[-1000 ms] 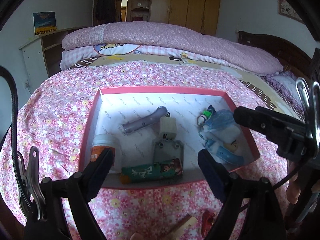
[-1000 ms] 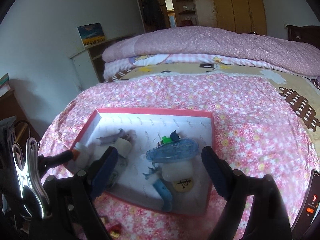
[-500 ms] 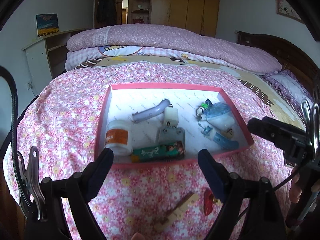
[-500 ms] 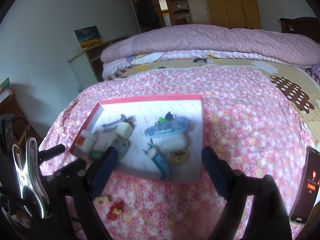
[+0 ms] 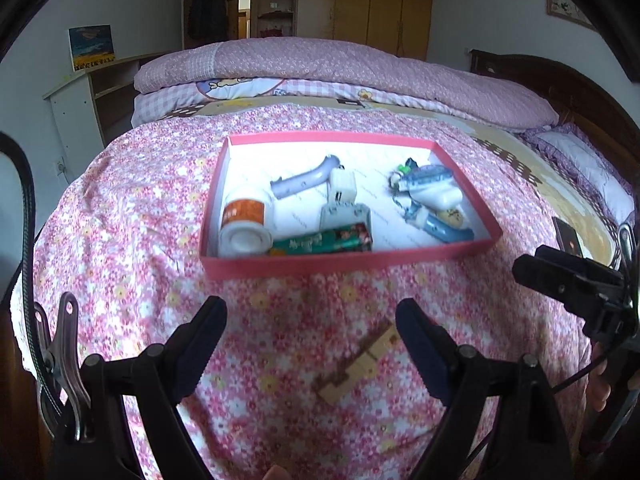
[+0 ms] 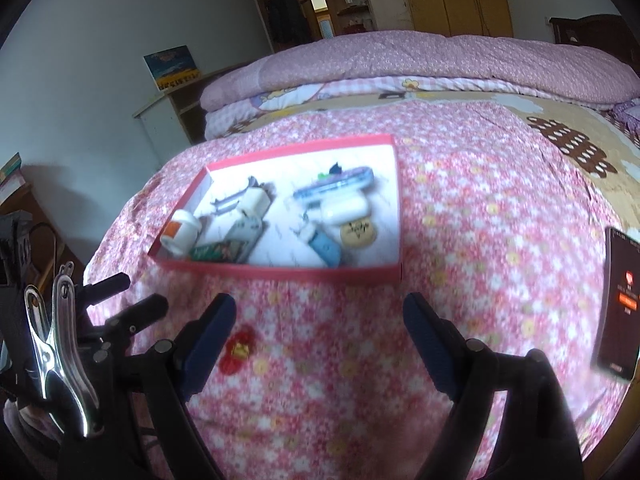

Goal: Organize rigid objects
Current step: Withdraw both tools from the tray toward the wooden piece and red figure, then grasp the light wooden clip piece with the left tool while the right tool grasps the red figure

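A shallow pink box (image 5: 348, 266) (image 6: 280, 270) lies on the flowered bedspread and holds several items. Among them are a white bottle with an orange label (image 5: 244, 224), a green tube (image 5: 320, 242), a white charger (image 5: 342, 186) and blue pieces (image 5: 430, 194). A blurred wooden piece (image 5: 356, 362) lies on the bedspread in front of the box, just ahead of my left gripper (image 5: 310, 316). That gripper is open with nothing between its fingers. A small red item (image 6: 239, 350) lies beside the left finger of my right gripper (image 6: 320, 308), which is open and holds nothing.
A dark phone (image 6: 618, 308) (image 5: 568, 236) lies on the bedspread to the right. Folded quilts (image 5: 320, 68) are stacked at the far end of the bed. A white shelf (image 5: 80, 108) stands to the left and a wooden headboard (image 5: 560, 80) to the right.
Both grippers have drawn back from the box, which now sits farther ahead of the fingers. The wooden piece and the red item have come fully into view on the bedspread.
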